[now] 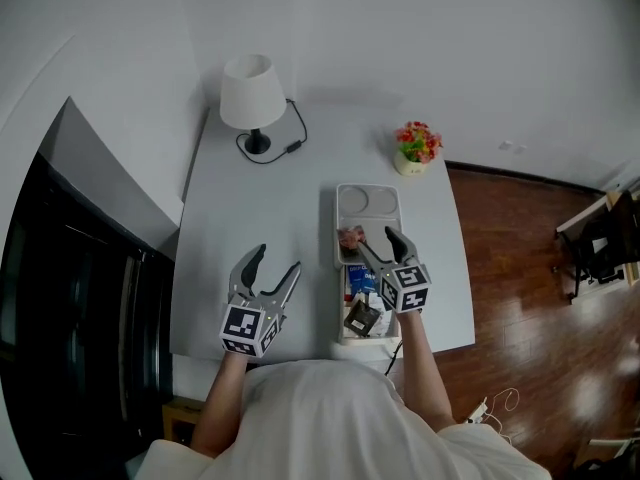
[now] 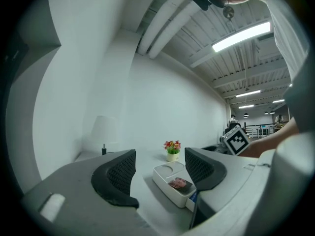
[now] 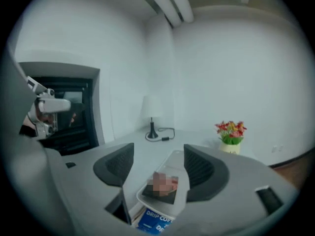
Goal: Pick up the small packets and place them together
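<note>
Grey table (image 1: 270,218), lamp (image 1: 251,93), flower pot (image 1: 416,150), white tray (image 1: 368,188)

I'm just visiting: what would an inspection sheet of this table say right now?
Surface: grey table, mostly bare.
Job's things: white tray holding one packet; blue packet and dark packet nearer the person.
Clutter: lamp, flowers.
Grippers: left tool open, empty, over bare table; right tool open, empty, above the tray.
Cables: lamp cord on table; second cord on the floor.
Surroundings: wood floor, dark unit.
</note>
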